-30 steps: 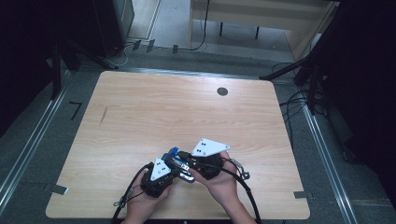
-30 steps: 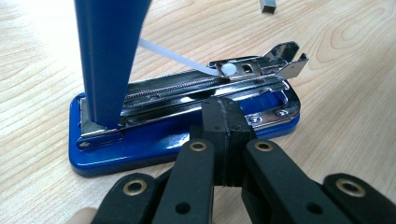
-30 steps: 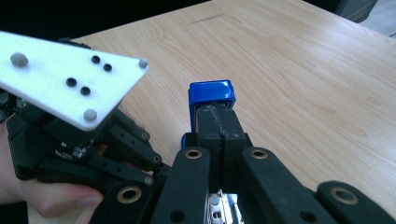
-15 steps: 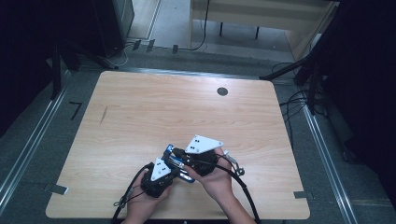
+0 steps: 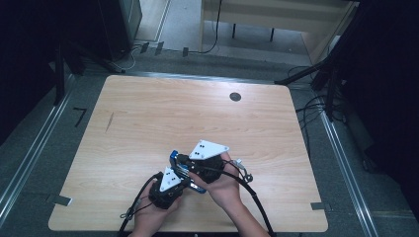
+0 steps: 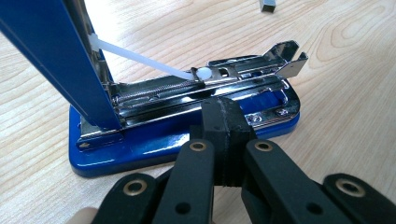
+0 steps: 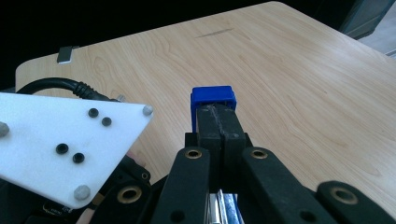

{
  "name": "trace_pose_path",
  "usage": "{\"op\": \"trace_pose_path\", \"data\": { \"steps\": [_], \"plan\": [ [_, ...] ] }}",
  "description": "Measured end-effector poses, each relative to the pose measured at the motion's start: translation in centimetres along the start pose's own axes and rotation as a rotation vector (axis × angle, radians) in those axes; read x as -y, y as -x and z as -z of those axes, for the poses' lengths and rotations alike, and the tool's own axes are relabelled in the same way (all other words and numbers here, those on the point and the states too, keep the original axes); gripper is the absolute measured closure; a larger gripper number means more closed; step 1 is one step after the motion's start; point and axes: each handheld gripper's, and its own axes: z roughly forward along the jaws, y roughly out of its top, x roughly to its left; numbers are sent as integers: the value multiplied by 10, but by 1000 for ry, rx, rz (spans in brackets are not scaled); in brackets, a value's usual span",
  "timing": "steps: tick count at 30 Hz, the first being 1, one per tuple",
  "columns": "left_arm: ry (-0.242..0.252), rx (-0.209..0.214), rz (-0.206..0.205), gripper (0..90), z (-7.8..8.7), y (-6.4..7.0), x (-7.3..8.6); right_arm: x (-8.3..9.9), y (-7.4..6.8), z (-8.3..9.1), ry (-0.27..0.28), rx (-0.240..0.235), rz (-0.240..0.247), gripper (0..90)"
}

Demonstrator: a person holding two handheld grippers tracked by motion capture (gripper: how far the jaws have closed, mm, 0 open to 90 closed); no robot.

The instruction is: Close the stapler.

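A blue stapler (image 6: 140,149) lies open on the wooden table, its chrome staple channel (image 6: 187,93) bare and its blue lid (image 6: 56,51) raised at the left. A white plastic rod (image 6: 140,58) runs from the lid to the channel. My left gripper (image 6: 223,109) is shut, its tip touching the side of the channel. My right gripper (image 7: 218,116) is shut too, its jaws lying along the raised lid (image 7: 212,95), whose blue end sticks out past them. In the high view both hands hold the grippers around the stapler (image 5: 174,157) near the table's front edge.
A small metal piece (image 6: 268,4) lies on the table beyond the stapler. A dark round grommet (image 5: 235,97) sits at the table's far right. Black cables (image 5: 252,197) trail from the grippers off the front edge. Dark furniture and floor cables surround the table.
The right gripper has shifted left and slightly away from the person, and the stapler's blue lid has moved the same way. The left gripper has barely moved.
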Motion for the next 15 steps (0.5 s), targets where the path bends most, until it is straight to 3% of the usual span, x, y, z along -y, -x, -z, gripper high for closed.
{"op": "trace_pose_path", "data": {
  "steps": [15],
  "plan": [
    [0, 2, 1, 900, 0, 0, 0, -7, -1, -14, 9, -15, 22, 900]
  ]
}}
